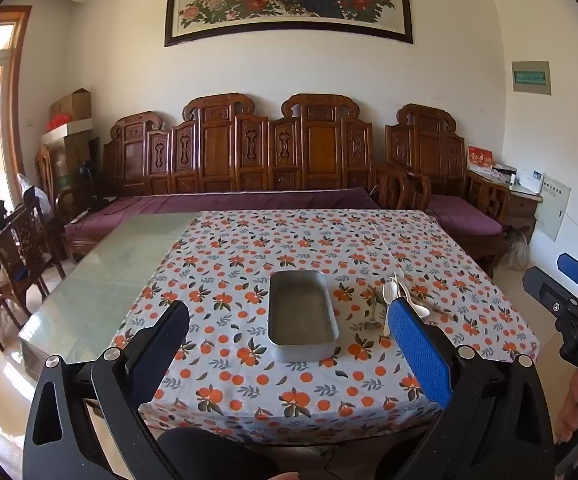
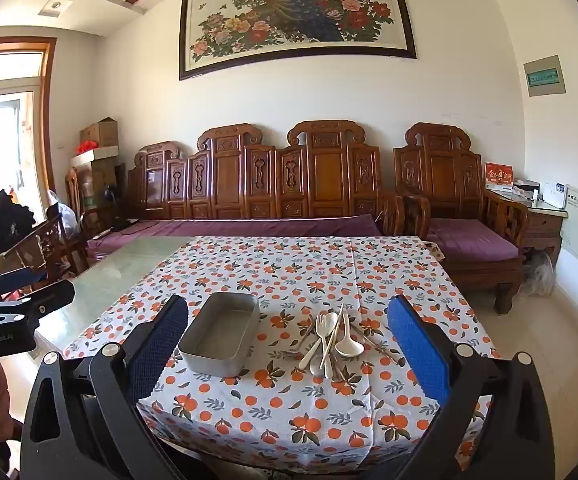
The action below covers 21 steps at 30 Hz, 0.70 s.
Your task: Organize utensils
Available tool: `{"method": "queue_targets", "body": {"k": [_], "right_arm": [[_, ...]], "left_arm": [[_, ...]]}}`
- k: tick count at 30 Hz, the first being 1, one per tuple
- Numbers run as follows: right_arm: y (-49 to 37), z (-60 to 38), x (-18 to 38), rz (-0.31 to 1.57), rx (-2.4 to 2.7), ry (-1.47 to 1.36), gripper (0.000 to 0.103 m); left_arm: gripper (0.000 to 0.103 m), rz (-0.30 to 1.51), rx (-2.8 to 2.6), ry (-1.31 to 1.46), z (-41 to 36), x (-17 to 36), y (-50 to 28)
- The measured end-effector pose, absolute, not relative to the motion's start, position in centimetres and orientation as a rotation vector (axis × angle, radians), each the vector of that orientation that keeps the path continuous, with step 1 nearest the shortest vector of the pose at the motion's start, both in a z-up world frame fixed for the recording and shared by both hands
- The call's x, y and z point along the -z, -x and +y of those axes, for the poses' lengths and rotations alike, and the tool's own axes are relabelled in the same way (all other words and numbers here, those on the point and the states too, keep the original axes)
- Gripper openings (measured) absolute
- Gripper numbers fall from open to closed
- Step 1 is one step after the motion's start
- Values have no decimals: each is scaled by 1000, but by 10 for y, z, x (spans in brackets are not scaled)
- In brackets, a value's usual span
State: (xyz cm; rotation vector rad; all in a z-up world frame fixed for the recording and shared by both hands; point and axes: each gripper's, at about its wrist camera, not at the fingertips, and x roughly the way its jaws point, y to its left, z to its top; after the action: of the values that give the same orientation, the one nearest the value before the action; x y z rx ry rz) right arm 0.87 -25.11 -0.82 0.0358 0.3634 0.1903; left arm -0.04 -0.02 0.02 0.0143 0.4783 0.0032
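Note:
An empty grey metal tray point(image 1: 303, 316) point(image 2: 221, 330) lies on the orange-patterned tablecloth. Just right of it is a heap of utensils point(image 2: 333, 338): cream spoons, a cream fork, chopsticks and metal pieces, crossed over one another. In the left wrist view the heap point(image 1: 399, 300) is partly hidden behind my right-hand blue pad. My left gripper point(image 1: 289, 336) is open and empty, above the near table edge in front of the tray. My right gripper point(image 2: 289, 334) is open and empty, in front of the tray and heap. Each gripper shows at the edge of the other's view.
The cloth point(image 2: 289, 400) covers the right part of a glass-topped table point(image 1: 101, 280). A carved wooden sofa with purple cushions point(image 1: 249, 200) stands behind it. Wooden chairs point(image 1: 13, 248) stand at the left.

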Motion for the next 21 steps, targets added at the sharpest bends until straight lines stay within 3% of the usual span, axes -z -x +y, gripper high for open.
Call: {"method": "queue_targets", "body": {"k": [21], "right_arm": [[-9,-251,8,359,-192,-43,100]], "left_arm": [[96,465,1,-11,-3,-9,3]]}}
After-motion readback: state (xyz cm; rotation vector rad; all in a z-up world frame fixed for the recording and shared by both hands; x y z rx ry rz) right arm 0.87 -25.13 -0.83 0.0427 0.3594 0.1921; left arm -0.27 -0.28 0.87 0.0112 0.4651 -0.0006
